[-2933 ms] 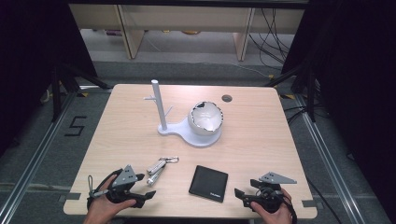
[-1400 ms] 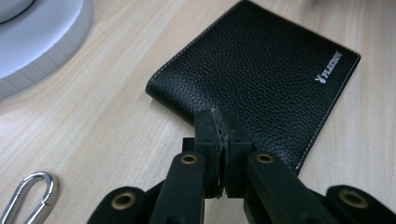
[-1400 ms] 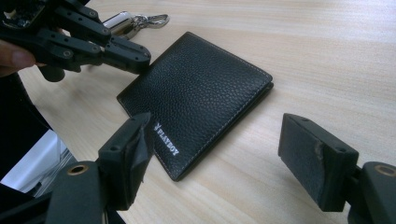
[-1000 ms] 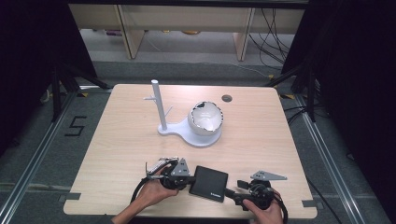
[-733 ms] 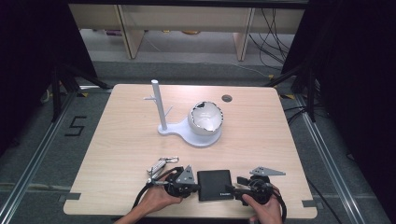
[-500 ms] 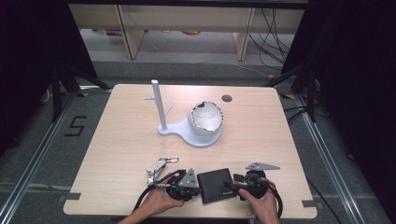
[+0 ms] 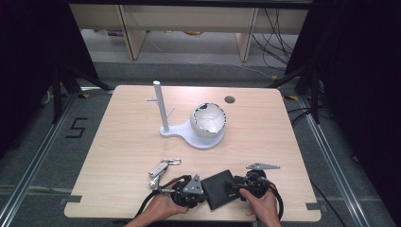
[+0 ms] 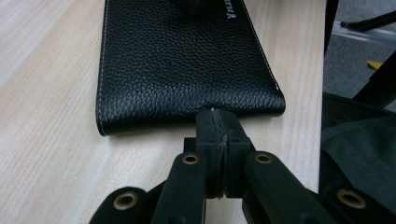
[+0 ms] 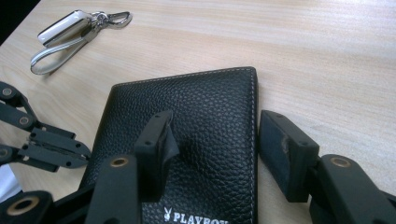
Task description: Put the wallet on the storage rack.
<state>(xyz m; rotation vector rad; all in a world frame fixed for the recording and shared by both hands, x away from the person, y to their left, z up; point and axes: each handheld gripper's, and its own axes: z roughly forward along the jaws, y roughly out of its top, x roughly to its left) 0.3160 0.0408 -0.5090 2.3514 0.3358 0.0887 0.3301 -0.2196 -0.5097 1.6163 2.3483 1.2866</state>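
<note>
My right tool has just been closing, its jaws straddling the wallet's edge, one over the leather, one beside it, not yet pinching. My left tool is clenched, its tips butting the wallet's opposite edge; whether it pinches any leather I can't tell. I've closed in from both sides, so the wallet seems braced for a pickup. Beyond the left tool, keys lie clear; farther up the desk, a white stand.

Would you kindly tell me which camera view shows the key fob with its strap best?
The right gripper view: the key fob lies at top left, its white body, clip and looped strap all sharp. In the high view it is small, on the table left of the wallet.
</note>
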